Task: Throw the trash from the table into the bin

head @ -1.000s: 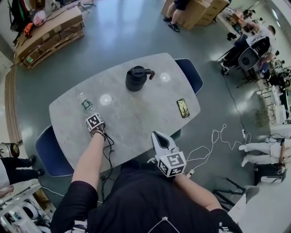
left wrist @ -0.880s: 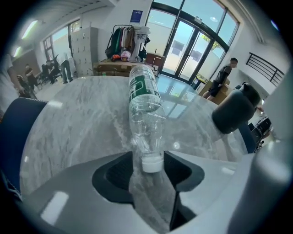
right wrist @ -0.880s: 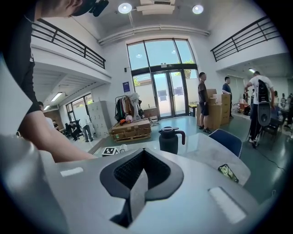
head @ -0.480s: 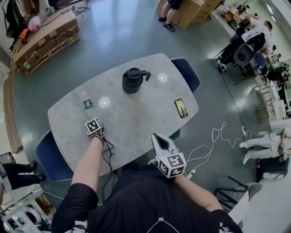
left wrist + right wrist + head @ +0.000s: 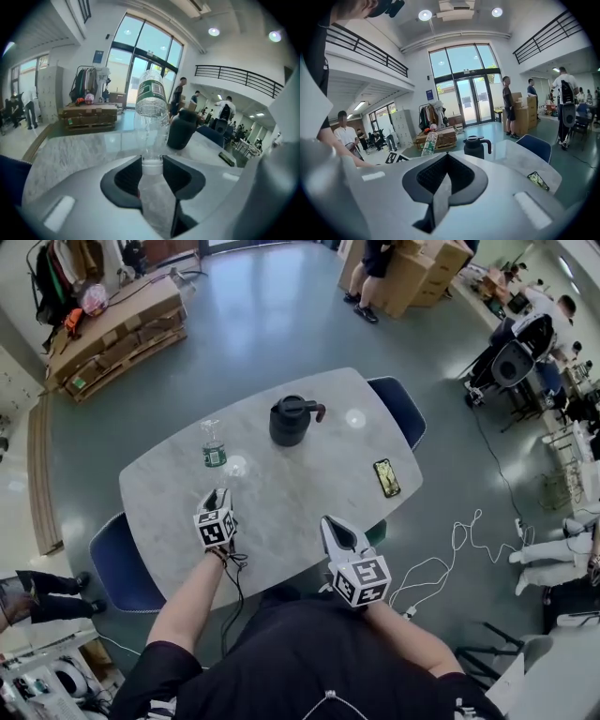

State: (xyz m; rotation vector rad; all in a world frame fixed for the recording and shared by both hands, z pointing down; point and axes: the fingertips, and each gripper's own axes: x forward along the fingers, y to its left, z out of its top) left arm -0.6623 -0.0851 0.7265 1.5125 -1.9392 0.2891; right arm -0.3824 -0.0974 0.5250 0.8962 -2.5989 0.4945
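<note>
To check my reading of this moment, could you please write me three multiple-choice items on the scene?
1. Where on the table does the phone lie?
A. near the person's left edge
B. at the centre
C. near the person's right edge

2. What colour is the label on the bottle?
A. red
B. green
C. yellow

3. How do the jaws of the right gripper stand?
A. wide apart
B. together, with nothing between them
C. shut on the phone

Answers:
1 C: in the head view the phone lies close to the right edge of the table.
2 B: the left gripper view shows a green band round the clear bottle.
3 B: the right gripper view shows the two jaws meeting, with nothing between them.
</note>
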